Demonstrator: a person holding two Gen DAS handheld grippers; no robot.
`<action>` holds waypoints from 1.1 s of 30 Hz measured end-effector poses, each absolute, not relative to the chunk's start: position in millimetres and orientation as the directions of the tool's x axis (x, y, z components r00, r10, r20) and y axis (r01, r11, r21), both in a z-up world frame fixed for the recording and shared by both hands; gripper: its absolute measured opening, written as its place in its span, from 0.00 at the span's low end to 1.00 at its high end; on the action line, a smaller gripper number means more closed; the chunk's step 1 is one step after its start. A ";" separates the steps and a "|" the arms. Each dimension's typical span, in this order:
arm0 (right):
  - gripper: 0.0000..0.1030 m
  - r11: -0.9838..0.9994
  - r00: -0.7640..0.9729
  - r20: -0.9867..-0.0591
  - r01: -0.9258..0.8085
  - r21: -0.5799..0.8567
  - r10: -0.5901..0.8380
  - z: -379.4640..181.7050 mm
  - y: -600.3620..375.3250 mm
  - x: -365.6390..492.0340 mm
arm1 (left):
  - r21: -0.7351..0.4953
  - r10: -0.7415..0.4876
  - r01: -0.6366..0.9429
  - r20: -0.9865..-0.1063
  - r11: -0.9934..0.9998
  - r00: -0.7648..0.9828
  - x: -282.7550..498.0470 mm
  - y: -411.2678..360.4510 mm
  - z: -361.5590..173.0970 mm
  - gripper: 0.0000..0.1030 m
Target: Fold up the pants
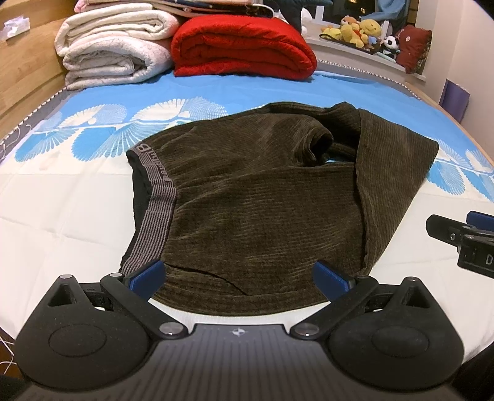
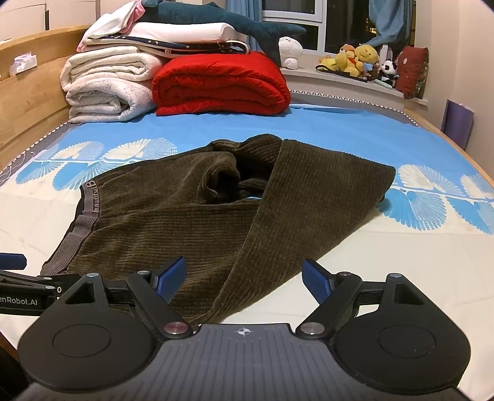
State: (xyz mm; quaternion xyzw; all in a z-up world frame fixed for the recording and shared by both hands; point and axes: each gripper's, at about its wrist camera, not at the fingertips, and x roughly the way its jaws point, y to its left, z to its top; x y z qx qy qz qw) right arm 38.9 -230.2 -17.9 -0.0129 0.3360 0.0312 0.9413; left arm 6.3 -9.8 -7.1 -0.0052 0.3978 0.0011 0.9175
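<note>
**Brown pants lying half-folded on the bed, both grippers spread**

From the left wrist camera, the bed [image 1: 77, 200] is wearing a sheet that is blue with white fan prints at the far end and cream nearer us. The corduroy pants [image 1: 262, 200] are lying across its middle, striped waistband [image 1: 157, 197] to the left, one leg doubled back over the right side. The left gripper [image 1: 239, 276] is hanging over the near hem, its blue pads wide apart and gripping nothing. A red blanket [image 1: 244, 49] and a cream blanket [image 1: 111, 46] are sitting folded at the wooden headboard [image 1: 27, 77].

From the right wrist camera, the right gripper [image 2: 245, 279] is likewise standing spread over the folded leg's near edge; whether its left pad is brushing the cloth is hard to tell. A plush shark [image 2: 222, 18] is resting on the stacked bedding, and soft toys [image 2: 358, 60] are crowding the window ledge [image 2: 339, 86].
</note>
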 end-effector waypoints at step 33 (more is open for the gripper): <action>0.64 1.000 0.675 -0.737 0.006 -0.027 -0.024 -75.0 -253.5 189.6 | -0.295 -0.147 -0.339 -0.905 0.893 0.399 193.1 162.8 -46.3 0.71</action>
